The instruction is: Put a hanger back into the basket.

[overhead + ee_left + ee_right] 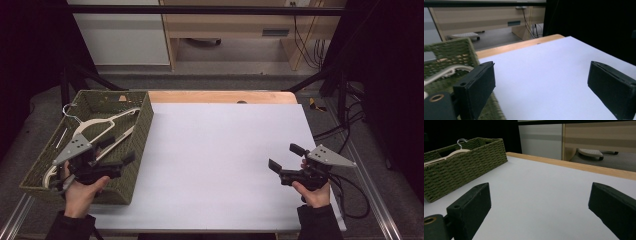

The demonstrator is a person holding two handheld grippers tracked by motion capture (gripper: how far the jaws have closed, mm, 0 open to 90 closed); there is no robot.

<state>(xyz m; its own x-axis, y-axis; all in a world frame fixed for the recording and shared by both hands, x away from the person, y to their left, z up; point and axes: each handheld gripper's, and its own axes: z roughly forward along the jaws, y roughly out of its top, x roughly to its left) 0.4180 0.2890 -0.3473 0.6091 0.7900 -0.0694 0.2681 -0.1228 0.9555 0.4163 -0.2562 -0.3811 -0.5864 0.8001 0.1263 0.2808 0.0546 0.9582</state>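
The cream wooden clothes hangers (pixel 95 131) lie inside the olive woven basket (pixel 141 131) at the bench's (pixel 220 150) left edge. The left hand-held gripper (pixel 118 150) hovers above them, jaws wide and empty, apparently free for another task. The right hand-held gripper (pixel 283 157) waits wide open over bare white surface.

No readable text, label, brand or number for you anywhere: none on green woven basket (pixel 141 131), none on pale hangers (pixel 95 125) lying inside basket.
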